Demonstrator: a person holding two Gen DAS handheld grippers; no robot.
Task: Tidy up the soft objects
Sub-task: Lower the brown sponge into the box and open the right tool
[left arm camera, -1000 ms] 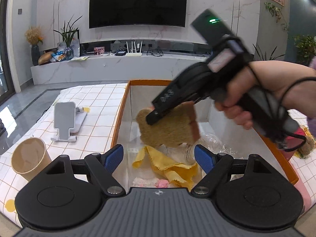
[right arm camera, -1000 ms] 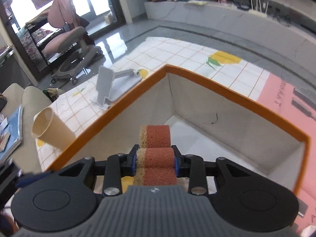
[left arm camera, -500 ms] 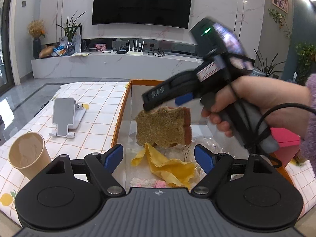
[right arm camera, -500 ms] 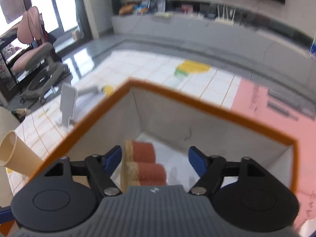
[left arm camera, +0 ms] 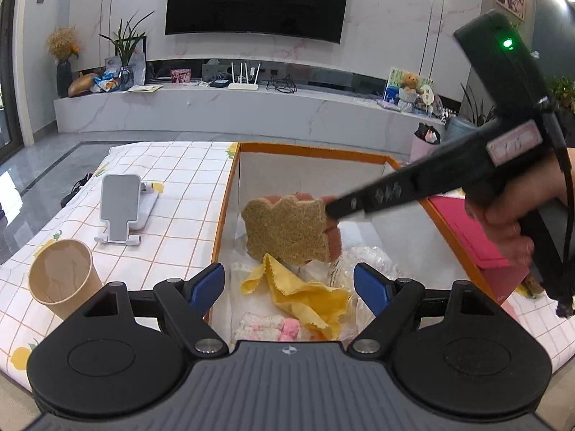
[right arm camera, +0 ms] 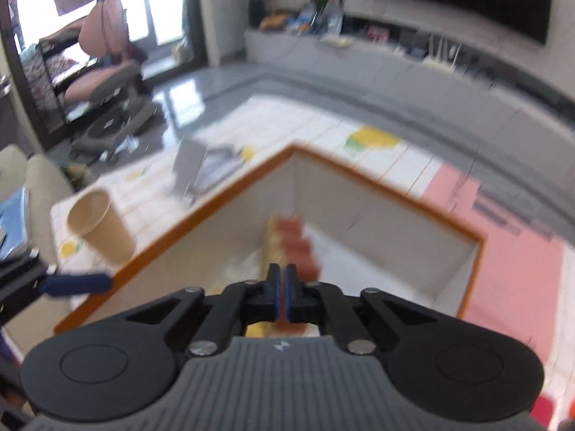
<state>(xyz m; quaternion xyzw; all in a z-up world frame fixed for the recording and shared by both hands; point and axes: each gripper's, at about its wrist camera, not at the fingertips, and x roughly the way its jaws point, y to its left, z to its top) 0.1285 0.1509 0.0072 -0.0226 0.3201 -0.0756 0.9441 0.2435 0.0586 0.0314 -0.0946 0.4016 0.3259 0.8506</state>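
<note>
Resting upright w/ yellow cloth [left arm camera: 302,287] in box [left arm camera: 312,151], sponge [left arm camera: 287,230] is judged light, squashy, best pinched across its faces; right gripper [right arm camera: 281,280] shut empty, left gripper [left arm camera: 289,285] open.

No text, label or number is legible anywhere; the print is too small or blurred.

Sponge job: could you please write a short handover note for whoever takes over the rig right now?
Right gripper: jaws shut, empty, above the box.
Left gripper: jaws open, empty, at the box's near edge.
Sponge: inside the box, free of the jaws, above the yellow cloth; a pink-white piece lies nearer.
Done: sponge, cloth and piece are boxed.
Left: no other loose soft thing shows clearly; check right of the box.
</note>
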